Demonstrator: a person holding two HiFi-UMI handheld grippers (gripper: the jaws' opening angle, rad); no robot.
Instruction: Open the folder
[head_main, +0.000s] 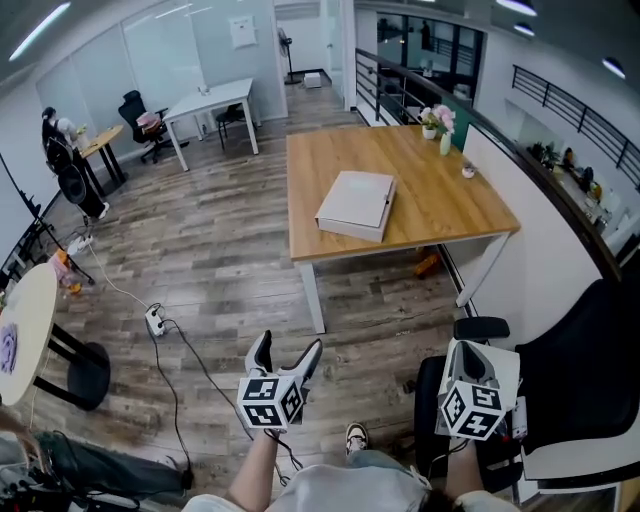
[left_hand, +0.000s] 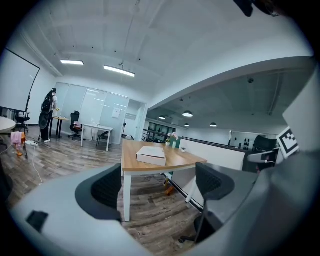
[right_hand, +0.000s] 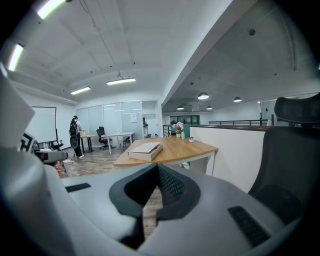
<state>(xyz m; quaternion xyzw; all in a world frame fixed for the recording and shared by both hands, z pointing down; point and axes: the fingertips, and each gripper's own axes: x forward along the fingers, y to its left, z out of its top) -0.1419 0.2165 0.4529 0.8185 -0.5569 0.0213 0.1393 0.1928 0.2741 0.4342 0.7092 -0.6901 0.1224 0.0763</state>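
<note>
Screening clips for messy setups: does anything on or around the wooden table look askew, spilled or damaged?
Nothing spilled or damaged. The folder lies closed and flat on the wooden table, turned slightly off its edges. An orange object lies on the floor under the table; what it is cannot be told.

1. No word, brand or number is legible in any view.
2. The cube (head_main: 270, 402) on the left hand-held gripper (head_main: 287, 352) and the cube (head_main: 472, 410) on the right hand-held gripper (head_main: 470, 362) carry black-and-white square markers, patterns without letters.
3. A white sheet (head_main: 241, 32) on the far wall (head_main: 170, 50) is too small to read.
</note>
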